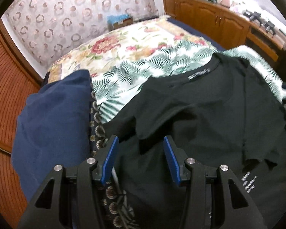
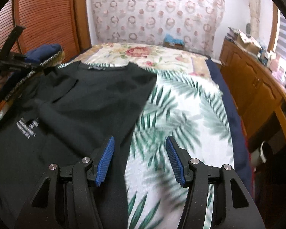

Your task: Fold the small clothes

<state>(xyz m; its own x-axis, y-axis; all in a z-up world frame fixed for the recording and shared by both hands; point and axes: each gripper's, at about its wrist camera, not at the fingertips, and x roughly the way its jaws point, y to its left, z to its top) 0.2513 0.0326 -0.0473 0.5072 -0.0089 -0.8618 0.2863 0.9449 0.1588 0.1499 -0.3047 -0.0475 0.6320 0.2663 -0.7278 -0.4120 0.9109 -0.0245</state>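
Two grippers hang over a bed [image 2: 183, 103] covered with a palm-leaf sheet. A black T-shirt [image 1: 200, 110] lies spread on the sheet's left half, neck toward the far end. The left gripper [image 1: 140, 159] hovers above the shirt, jaws parted, nothing between them. The right gripper [image 2: 140, 159] hovers at the shirt's right edge, jaws likewise apart and empty. A folded navy garment [image 1: 53, 122] sits left of the shirt.

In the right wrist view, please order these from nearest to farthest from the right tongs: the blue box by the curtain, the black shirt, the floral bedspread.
1. black shirt, just below the right tongs, left side.
2. floral bedspread, beyond the shirt.
3. blue box, by the curtain.
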